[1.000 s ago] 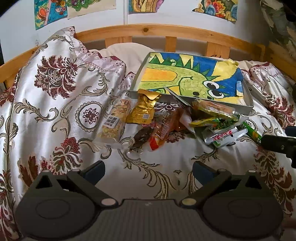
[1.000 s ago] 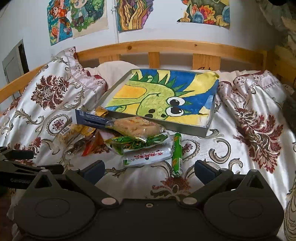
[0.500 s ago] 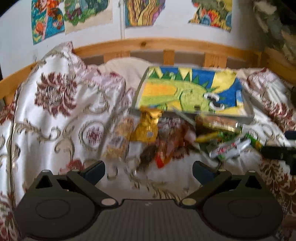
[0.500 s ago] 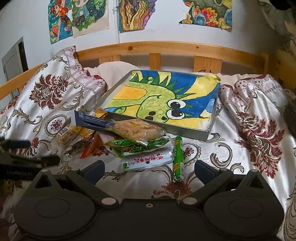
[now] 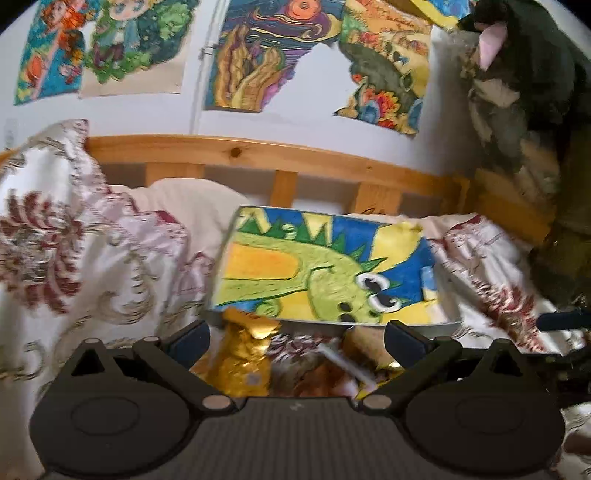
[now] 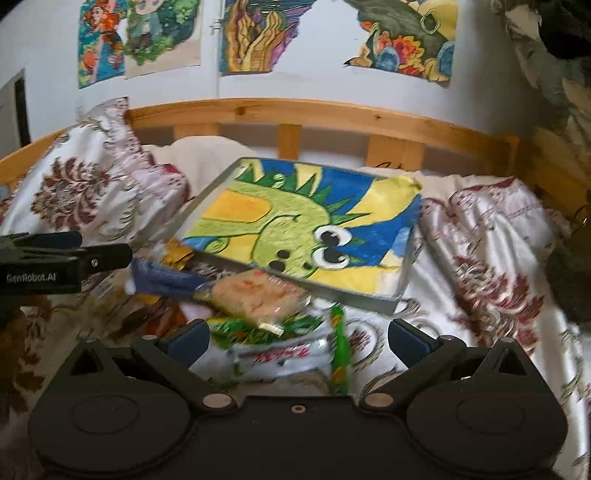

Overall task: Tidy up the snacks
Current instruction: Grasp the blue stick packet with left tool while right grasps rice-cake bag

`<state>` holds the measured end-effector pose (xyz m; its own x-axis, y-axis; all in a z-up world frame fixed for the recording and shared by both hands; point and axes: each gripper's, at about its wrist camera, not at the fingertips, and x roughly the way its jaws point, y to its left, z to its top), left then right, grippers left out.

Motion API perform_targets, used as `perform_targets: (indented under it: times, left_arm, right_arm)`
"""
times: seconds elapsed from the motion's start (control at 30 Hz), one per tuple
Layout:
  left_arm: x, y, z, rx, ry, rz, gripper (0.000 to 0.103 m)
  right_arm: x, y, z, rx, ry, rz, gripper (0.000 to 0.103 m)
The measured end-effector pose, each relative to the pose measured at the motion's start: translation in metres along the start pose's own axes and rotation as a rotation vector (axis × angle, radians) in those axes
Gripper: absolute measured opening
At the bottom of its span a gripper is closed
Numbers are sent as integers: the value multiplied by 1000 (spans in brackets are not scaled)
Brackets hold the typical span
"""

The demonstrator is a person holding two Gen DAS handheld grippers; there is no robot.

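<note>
Both wide-open, empty tongs, left (image 5: 297, 334) and right (image 6: 299, 336), are now closing in on the crinkly gold foil snack packet (image 5: 242, 363) and the clear-wrapped pale cracker pack (image 6: 255, 295); no sorting is underway yet.

It was a home bedroom: a wooden bed frame (image 6: 332, 114), a floral satin bedspread (image 6: 491, 236), and colourful drawings (image 6: 255, 33) on the wall.

Left gripper (image 5: 297, 338) held low and level, fingers spread wide — nothing between them. Right gripper (image 6: 299, 338) likewise spread and unloaded — just to the right of the left one.
</note>
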<state>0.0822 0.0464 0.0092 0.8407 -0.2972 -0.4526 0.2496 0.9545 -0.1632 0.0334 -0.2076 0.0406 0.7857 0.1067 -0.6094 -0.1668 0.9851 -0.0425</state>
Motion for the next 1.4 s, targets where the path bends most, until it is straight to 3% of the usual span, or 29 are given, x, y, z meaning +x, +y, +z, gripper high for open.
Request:
perform_targets:
  times: [0.27, 0.4, 0.57, 0.67, 1.0, 1.17, 1.3, 1.4]
  left_arm:
    - [16, 6, 2, 4, -22, -130, 103]
    - [21, 12, 3, 41, -2, -183, 103]
    - [24, 11, 0, 120, 50, -177, 103]
    - [26, 6, 1, 145, 107, -174, 103]
    - [9, -23, 14, 383, 167, -97, 103]
    - [18, -39, 27, 483, 253, -65, 103]
    - [33, -52, 34, 522, 329, -44, 103]
    - [45, -62, 31, 546, 347, -41, 103]
  right_arm:
    - [12, -14, 43, -79, 111, -140, 102]
    - [17, -22, 69, -37, 189, -192, 102]
    - [48, -17, 91, 99, 285, -125, 102]
    - [71, -10, 94, 163, 349, -35, 102]
    - [130, -12, 82, 313, 404, 99, 102]
    - [164, -9, 76, 317, 516, 125, 102]
    - [179, -2, 75, 274, 547, 125, 102]
    - [187, 2, 72, 242, 562, 117, 96]
